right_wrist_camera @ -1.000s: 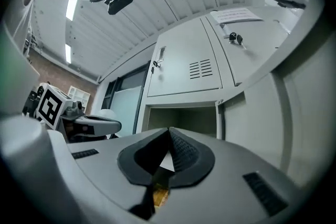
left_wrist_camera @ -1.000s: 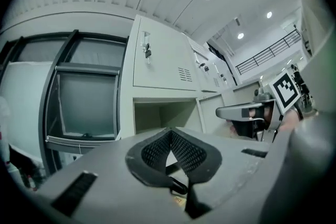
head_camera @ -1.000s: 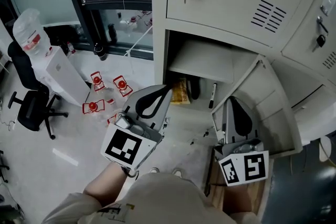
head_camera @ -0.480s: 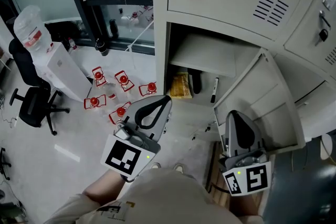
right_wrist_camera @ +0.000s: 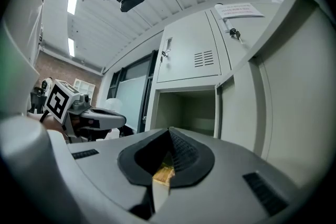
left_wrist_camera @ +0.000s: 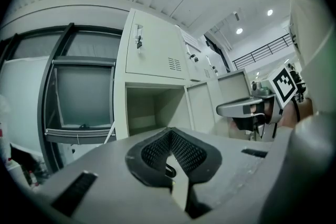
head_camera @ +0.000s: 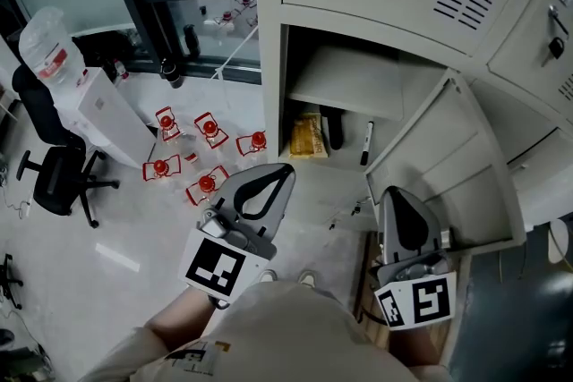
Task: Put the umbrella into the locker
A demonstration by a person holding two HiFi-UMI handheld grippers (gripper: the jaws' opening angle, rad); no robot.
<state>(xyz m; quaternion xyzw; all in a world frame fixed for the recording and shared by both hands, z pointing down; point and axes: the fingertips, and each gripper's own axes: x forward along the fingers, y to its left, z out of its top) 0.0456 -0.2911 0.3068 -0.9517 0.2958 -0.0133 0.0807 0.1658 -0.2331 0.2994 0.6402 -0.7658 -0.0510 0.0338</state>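
The left claw (left_wrist_camera: 169, 131) has its jaws closed tip to tip with nothing between them. The right claw (right_wrist_camera: 169, 131) is closed and empty too; a yellowish patch shows through the gap behind its tips, too small to identify. Both are held low, side by side but apart, in front of the locker (head_camera: 285, 85), whose door (head_camera: 452, 165) stands swung open on the right. Inside the open compartment a dark shape, apparently the umbrella (head_camera: 333, 131), lies on the bottom between a yellow packet (head_camera: 307, 137) and a marker pen (head_camera: 367, 143). Off to the left, red-capped bottles (head_camera: 208, 128) stand on the floor near a water dispenser (head_camera: 106, 123) and an office chair (head_camera: 55, 179).
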